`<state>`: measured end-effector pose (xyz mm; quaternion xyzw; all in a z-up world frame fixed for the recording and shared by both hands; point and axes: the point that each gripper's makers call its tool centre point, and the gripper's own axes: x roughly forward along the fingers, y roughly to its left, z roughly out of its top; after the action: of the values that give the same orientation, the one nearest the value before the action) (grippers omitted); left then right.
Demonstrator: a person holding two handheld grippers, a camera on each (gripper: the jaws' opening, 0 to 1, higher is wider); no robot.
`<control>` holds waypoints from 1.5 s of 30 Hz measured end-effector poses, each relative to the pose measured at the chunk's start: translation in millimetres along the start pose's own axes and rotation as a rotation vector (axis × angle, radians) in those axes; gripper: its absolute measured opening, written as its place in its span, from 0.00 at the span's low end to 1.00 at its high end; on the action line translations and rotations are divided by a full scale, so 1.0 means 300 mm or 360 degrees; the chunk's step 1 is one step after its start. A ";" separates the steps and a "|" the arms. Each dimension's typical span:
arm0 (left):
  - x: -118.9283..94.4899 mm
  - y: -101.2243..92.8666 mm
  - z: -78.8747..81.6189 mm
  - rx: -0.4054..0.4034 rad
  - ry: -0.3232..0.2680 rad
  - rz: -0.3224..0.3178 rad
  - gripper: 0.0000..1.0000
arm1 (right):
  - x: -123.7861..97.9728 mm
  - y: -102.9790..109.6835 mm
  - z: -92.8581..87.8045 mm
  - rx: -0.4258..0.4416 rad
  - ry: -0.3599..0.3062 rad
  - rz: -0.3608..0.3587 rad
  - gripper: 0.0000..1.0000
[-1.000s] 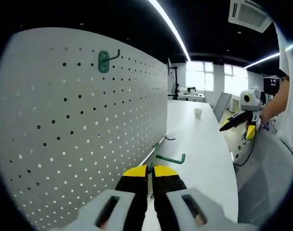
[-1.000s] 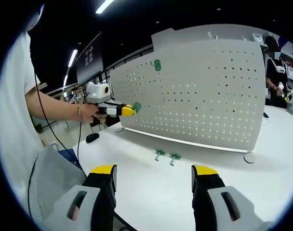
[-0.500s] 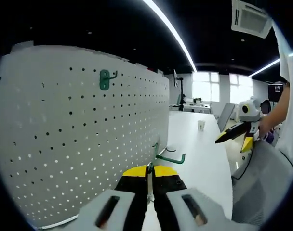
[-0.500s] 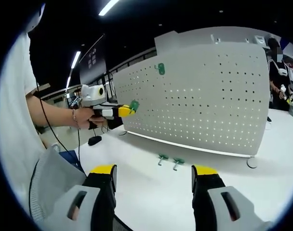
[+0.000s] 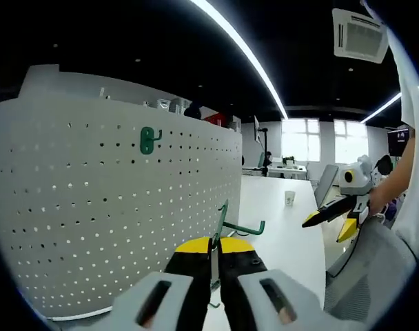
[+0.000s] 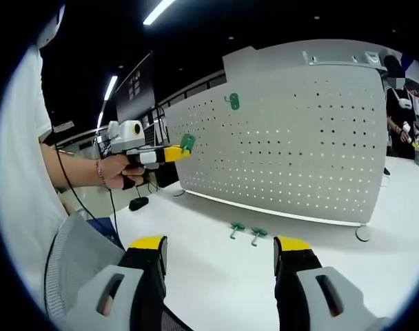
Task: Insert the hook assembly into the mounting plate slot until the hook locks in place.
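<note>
The left hand-held gripper [image 5: 214,249] holds the green hook [image 5: 231,224] clamped near the pegboard [image 5: 113,207], aligned for insertion, while the right hand-held gripper [image 6: 220,248] hangs wide and empty above the bench [image 6: 216,269].

Bright ceiling strip light [image 5: 240,48], sharp, fisheye-warped edges.

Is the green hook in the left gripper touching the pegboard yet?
Apart. The right gripper view shows the left gripper holding the green hook with open background between it and the pegboard's near edge.
</note>
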<state>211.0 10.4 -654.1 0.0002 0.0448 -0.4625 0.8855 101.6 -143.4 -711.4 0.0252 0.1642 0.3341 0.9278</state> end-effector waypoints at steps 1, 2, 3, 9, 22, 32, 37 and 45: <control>-0.002 -0.004 0.005 -0.0006 -0.0014 0.0004 0.01 | 0.000 0.000 0.001 0.0001 -0.0001 0.0000 0.60; -0.006 -0.010 0.012 -0.0009 -0.0022 0.0009 0.01 | -0.002 0.001 0.003 0.0000 -0.0005 -0.0001 0.60; -0.009 -0.013 0.018 -0.0018 -0.0036 0.0014 0.01 | -0.003 0.001 0.004 0.0000 -0.0009 -0.0002 0.60; -0.021 -0.028 0.045 -0.0049 -0.0096 0.0046 0.01 | -0.006 0.007 0.003 0.0007 -0.0012 0.0002 0.60; -0.062 -0.039 0.112 -0.0110 -0.0224 0.0117 0.01 | -0.014 0.016 0.004 0.0003 -0.0017 0.0007 0.60; -0.060 -0.045 0.101 -0.0101 -0.0205 0.0121 0.01 | -0.018 0.028 0.017 0.0019 -0.0046 0.0020 0.60; -0.061 -0.035 0.090 -0.0099 -0.0199 0.0132 0.01 | -0.024 0.056 0.099 0.0044 -0.0219 0.0079 0.60; -0.065 -0.031 0.077 -0.0105 -0.0187 0.0152 0.01 | -0.027 0.098 0.200 0.0066 -0.0404 0.0145 0.56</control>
<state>194.1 20.1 -629.1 -0.0542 0.0079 -0.4172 0.9071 97.0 -121.8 -647.9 0.0940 0.0509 0.3665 0.9243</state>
